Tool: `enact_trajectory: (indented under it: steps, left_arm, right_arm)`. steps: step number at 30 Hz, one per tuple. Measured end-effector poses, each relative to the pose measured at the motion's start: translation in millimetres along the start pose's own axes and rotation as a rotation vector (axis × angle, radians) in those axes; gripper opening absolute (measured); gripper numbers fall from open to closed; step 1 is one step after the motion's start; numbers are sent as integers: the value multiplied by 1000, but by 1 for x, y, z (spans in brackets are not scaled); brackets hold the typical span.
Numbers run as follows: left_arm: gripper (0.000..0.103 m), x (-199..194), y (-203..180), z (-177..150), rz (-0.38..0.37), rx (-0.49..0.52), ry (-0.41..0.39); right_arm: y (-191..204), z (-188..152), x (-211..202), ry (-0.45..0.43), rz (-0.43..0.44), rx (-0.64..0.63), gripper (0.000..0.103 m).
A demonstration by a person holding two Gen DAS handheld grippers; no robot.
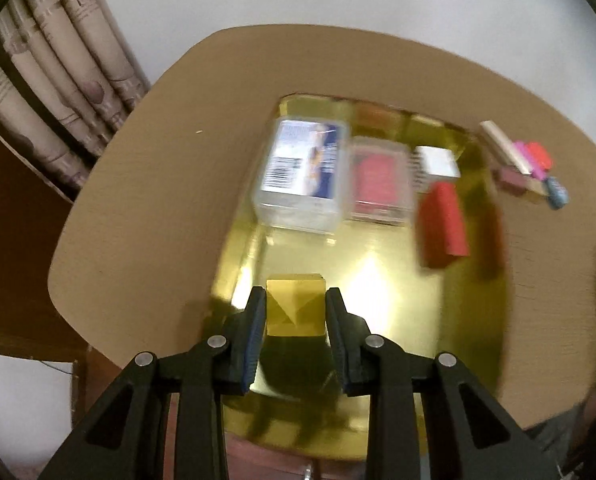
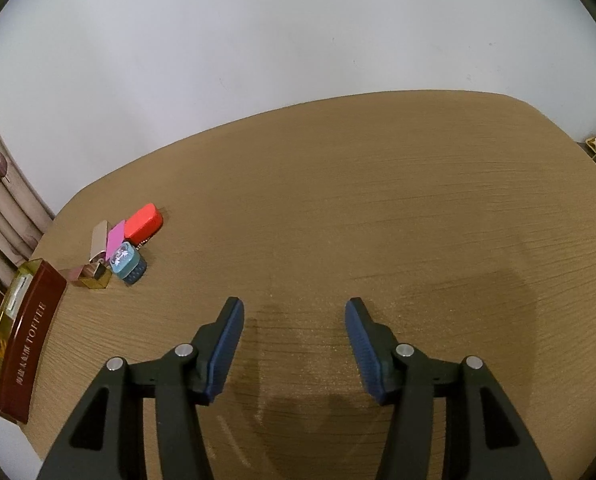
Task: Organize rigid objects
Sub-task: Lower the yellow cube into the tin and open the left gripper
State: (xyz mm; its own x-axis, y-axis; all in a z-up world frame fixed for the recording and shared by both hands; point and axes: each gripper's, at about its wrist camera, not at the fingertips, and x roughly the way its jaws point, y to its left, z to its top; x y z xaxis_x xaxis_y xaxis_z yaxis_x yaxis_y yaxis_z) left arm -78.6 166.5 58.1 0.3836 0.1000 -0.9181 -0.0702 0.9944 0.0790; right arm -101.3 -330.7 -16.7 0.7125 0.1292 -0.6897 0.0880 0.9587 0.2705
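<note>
My left gripper point(image 1: 296, 293) is shut on a small yellow block point(image 1: 294, 312), its blue pads pressing both sides, above the near end of a shallow gold tin point(image 1: 378, 280). Further in, the tin holds a clear labelled box point(image 1: 302, 164), a clear box with pink contents point(image 1: 378, 180), a small white box point(image 1: 438, 162) and a red box point(image 1: 444, 224). In the right wrist view my right gripper point(image 2: 294, 304) stands open over bare tabletop, nothing between its fingers. The tin's dark red wall point(image 2: 30, 336), marked TOFFEE, shows at the left edge there.
A cluster of small items lies on the wooden table point(image 2: 378, 200) beside the tin: a red case point(image 2: 143, 222), a pink piece point(image 2: 116, 238), a beige box point(image 2: 99, 240), a blue round tin point(image 2: 125, 258) and a gold cube point(image 2: 94, 278). Curtains point(image 1: 58, 80) hang at the left.
</note>
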Motion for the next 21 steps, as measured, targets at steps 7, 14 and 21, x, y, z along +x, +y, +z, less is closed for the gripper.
enact_trajectory:
  steps: [7,14,21]
  left_arm:
    - [27,16,-3,17,2,63,-51]
    - [33,10,-10,29,76,115,-161]
    - [42,-34,-1,8,31,43,-230]
  right_arm:
    - [5,2,8,7,-12,-18,55]
    - [5,2,11,8,-13,-20,55]
    - [5,2,12,8,-13,-19,55]
